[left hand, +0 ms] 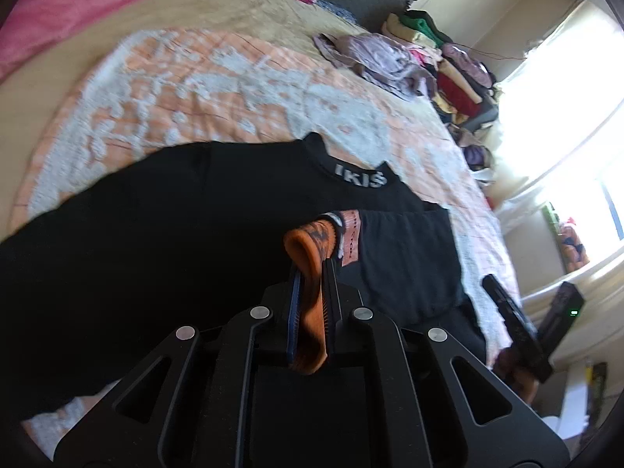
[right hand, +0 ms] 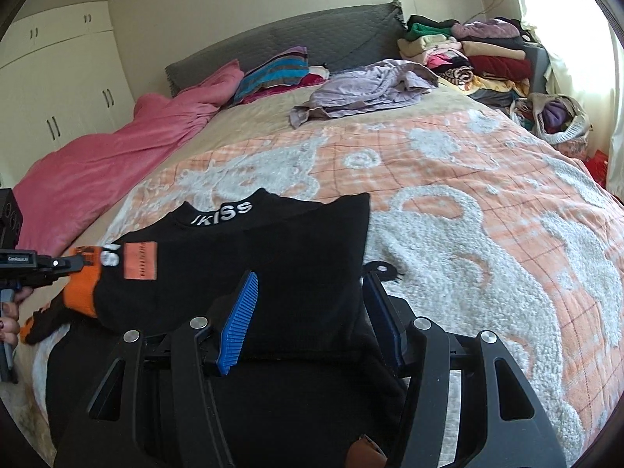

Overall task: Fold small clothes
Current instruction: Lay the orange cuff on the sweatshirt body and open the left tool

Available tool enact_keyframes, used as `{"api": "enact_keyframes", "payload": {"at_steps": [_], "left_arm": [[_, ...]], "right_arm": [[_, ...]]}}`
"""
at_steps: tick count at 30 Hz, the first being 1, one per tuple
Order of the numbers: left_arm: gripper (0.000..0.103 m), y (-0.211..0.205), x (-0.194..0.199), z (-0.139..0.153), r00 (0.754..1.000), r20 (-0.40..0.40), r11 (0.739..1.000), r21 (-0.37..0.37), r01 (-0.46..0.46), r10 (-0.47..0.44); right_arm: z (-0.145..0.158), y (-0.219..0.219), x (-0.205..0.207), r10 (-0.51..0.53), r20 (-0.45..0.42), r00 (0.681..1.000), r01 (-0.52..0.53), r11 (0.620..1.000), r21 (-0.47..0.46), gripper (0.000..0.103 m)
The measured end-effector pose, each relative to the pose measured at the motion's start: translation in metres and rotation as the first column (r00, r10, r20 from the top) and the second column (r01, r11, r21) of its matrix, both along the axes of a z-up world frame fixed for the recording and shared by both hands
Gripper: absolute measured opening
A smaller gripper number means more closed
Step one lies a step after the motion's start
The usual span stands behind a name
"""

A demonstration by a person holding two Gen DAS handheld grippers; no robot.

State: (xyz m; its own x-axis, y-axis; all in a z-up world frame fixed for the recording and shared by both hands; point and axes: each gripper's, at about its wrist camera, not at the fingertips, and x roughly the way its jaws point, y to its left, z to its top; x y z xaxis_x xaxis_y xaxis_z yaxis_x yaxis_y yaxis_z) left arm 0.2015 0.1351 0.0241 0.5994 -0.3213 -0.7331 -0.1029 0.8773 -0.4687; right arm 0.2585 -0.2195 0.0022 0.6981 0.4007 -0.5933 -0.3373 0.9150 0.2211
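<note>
A black sweater (right hand: pixel 273 257) with white "IKISS" lettering on its collar lies flat on the peach and white blanket (right hand: pixel 468 214). One sleeve with an orange cuff (left hand: pixel 312 245) is lifted across the sweater's body. My left gripper (left hand: pixel 312 267) is shut on that cuff; in the right wrist view the left gripper (right hand: pixel 84 261) shows at the left edge, a hand behind it. My right gripper (right hand: pixel 312 277) stands open, its blue pads (right hand: pixel 238 323) either side of the sweater's lower right part, without squeezing the cloth. The right gripper (left hand: pixel 503 304) also shows beside the sweater's edge.
A pink duvet (right hand: pixel 117 148) lies along the left of the bed. Crumpled lilac garments (right hand: pixel 370 85) and striped pillows (right hand: pixel 273 70) sit near the grey headboard (right hand: pixel 312 35). Stacked clothes (right hand: pixel 468 50) and a bag (right hand: pixel 557 117) crowd the far right corner by the bright window.
</note>
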Motion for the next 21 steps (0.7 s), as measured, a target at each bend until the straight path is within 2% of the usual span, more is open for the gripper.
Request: {"api": "enact_keyframes", "payload": {"at_steps": [3,5,9,12,15,17,19,21], "left_arm": [[0.003,0.006,-0.003,0.001,1.0,0.008,0.999,0.026,-0.03,0.03],[0.003,0.004,-0.007,0.005,0.999,0.03,0.995,0.086,-0.044,0.042],[0.003,-0.014,-0.006,0.006,0.999,0.041,0.989,0.151,0.001,-0.008],[0.003,-0.033,0.002,-0.009,0.998,-0.007,0.981,0.181,0.069,-0.069],[0.004,-0.04,0.007,-0.029,0.995,-0.069,0.971,0.221,0.09,-0.076],[0.006,-0.038,0.007,-0.043,0.992,-0.109,0.972,0.221,0.087,-0.064],[0.006,-0.032,0.005,-0.054,0.991,-0.124,0.98,0.187,0.066,-0.043],[0.006,-0.028,0.001,-0.055,0.993,-0.115,0.987,0.155,0.042,-0.024]], "right_arm": [[0.001,0.009,-0.001,0.023,0.008,1.0,-0.023,1.0,-0.016,0.055],[0.001,0.014,-0.002,0.035,0.009,0.999,-0.035,0.999,-0.024,0.055],[0.0,0.026,-0.003,0.067,-0.001,0.998,-0.067,0.997,-0.046,0.055],[-0.005,0.038,0.001,0.086,-0.037,0.996,-0.089,0.992,-0.092,0.055],[-0.012,0.044,0.003,0.101,-0.076,0.992,-0.11,0.986,-0.127,0.055],[-0.023,0.046,0.007,0.09,-0.124,0.988,-0.111,0.978,-0.175,0.055],[-0.037,0.044,0.014,0.067,-0.195,0.979,-0.108,0.973,-0.204,0.055],[-0.045,0.038,0.019,0.069,-0.226,0.972,-0.108,0.98,-0.167,0.055]]}}
